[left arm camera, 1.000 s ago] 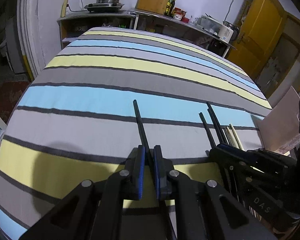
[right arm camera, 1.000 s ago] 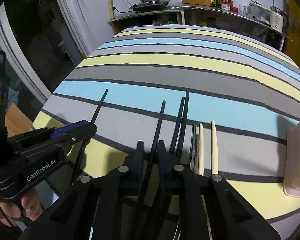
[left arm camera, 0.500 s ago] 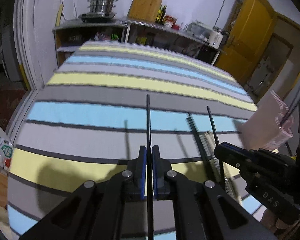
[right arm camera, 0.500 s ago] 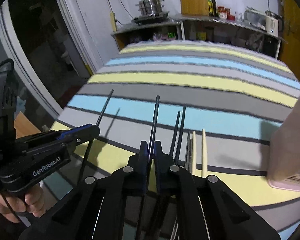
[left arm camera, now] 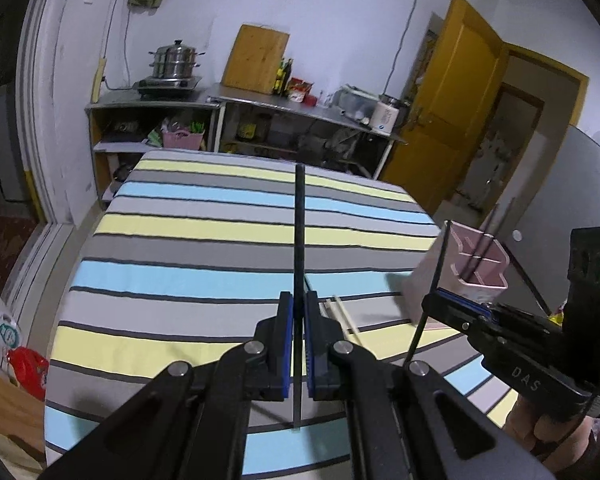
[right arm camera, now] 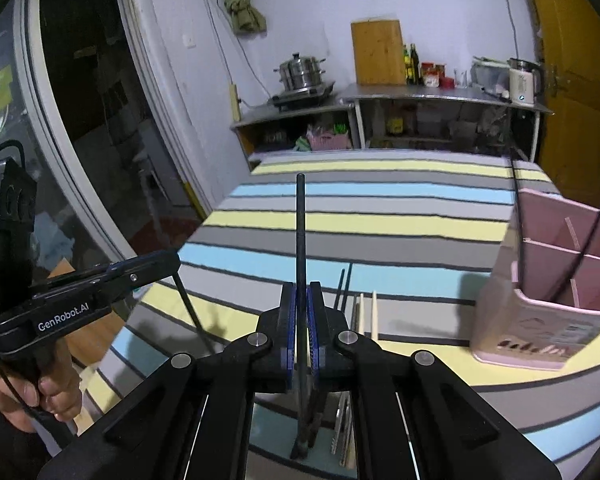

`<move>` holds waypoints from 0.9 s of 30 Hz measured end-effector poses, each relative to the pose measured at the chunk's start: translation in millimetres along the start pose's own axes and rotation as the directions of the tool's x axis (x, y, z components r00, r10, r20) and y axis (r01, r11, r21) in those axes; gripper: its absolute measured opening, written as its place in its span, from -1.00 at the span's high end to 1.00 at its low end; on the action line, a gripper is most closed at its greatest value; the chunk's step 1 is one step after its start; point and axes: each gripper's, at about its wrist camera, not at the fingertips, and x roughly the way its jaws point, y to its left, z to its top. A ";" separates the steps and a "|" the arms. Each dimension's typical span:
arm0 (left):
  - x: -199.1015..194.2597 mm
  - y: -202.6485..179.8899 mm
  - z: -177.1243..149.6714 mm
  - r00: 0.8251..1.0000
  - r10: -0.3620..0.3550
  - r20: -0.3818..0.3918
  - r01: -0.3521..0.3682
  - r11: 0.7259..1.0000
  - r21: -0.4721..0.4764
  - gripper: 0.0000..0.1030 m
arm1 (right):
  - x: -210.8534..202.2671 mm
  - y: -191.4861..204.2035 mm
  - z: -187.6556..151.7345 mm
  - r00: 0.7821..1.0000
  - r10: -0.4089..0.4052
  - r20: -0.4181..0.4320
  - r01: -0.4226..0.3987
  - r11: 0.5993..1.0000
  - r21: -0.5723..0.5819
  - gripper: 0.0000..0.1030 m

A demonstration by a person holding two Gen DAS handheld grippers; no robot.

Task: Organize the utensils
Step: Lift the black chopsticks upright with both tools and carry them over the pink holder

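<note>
My left gripper (left arm camera: 299,312) is shut on a black chopstick (left arm camera: 299,232) and holds it lifted above the striped table (left arm camera: 220,248). My right gripper (right arm camera: 301,308) is shut on another black chopstick (right arm camera: 301,232), also lifted. It shows in the left wrist view (left arm camera: 436,300) beside the pink divided holder (left arm camera: 478,268). The holder (right arm camera: 556,280) stands at the right with two black chopsticks (right arm camera: 518,220) in it. Several loose chopsticks, black and pale wood (right arm camera: 374,312), lie on the cloth under my right gripper.
A kitchen counter (left arm camera: 300,102) with a steamer pot (left arm camera: 175,60) and cutting board stands beyond the table's far edge. A yellow door (left arm camera: 452,108) is at the right. The left gripper appears at the left of the right wrist view (right arm camera: 168,262).
Both grippers have risen from the cloth, each lifting its black chopstick. The views have tilted up and the pink holder has come into sight at the right.
</note>
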 end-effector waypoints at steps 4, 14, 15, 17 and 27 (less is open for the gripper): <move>-10.7 -15.0 4.5 1.000 -0.014 0.016 0.014 1.000 0.021 0.89 | -19.7 -5.5 1.1 0.999 -0.006 0.035 0.005 1.000 0.018 0.89; -23.1 -54.1 23.0 0.996 -0.079 0.037 0.076 0.994 0.083 0.89 | -74.9 -26.7 6.0 0.991 -0.048 0.128 0.042 0.998 0.044 0.89; -22.6 -59.6 24.5 0.995 -0.091 0.035 0.087 0.992 0.091 0.89 | -79.9 -29.5 6.4 0.989 -0.052 0.136 0.045 0.998 0.050 0.89; -20.4 -69.6 27.5 0.993 -0.112 0.029 0.108 0.989 0.102 0.89 | -90.0 -35.4 6.6 0.987 -0.064 0.150 0.056 0.997 0.060 0.89; 2.3 -131.1 35.8 0.968 -0.250 -0.030 0.252 0.957 0.144 0.89 | -128.7 -78.5 5.5 0.970 -0.166 0.176 0.145 0.981 0.129 0.89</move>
